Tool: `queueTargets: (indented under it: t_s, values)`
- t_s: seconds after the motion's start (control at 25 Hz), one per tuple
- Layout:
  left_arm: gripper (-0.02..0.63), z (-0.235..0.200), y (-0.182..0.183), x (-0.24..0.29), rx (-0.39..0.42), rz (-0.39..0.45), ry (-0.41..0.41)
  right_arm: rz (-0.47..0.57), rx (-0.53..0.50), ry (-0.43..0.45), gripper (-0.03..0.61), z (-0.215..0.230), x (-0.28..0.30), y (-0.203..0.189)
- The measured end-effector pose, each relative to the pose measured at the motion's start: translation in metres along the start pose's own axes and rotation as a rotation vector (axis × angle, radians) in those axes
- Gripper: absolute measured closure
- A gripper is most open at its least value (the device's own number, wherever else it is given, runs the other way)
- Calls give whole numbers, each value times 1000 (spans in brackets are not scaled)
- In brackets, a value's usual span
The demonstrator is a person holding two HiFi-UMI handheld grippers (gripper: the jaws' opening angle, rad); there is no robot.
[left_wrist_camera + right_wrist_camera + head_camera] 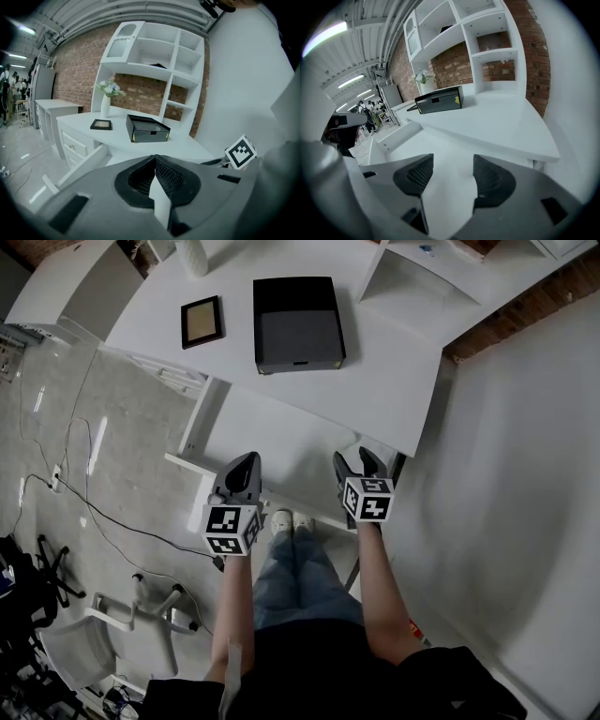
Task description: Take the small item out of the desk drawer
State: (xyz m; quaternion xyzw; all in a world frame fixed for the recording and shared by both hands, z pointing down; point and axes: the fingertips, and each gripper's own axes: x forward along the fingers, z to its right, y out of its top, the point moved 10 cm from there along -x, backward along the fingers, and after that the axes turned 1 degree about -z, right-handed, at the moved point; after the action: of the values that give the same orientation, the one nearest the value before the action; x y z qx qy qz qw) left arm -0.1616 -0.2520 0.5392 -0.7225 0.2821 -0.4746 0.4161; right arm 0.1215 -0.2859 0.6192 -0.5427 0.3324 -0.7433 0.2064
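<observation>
small item doesn't show in the open desk drawer (281, 442) at mid-frame; probably light, so i'd pinch gently across its middle. my left gripper (247, 459) is closed, empty; right gripper (356, 460) gapes, empty.

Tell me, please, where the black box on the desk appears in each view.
Head view: black box, top centre.
Left gripper view: black box, at the centre of the picture.
Right gripper view: black box, left of centre, upper half.
Shared landmark: the white shelf unit.
</observation>
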Motion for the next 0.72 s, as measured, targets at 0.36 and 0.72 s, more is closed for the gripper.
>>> queueTargets:
  t_s: [0.36,0.72]
  values:
    - [604,-14,-19,13,-31,-55,17,-107,-17,-69,289,15,52,-15]
    - [604,-20,-33,18,-46,-87,17,-177,-68,-102,266,25,91,-19]
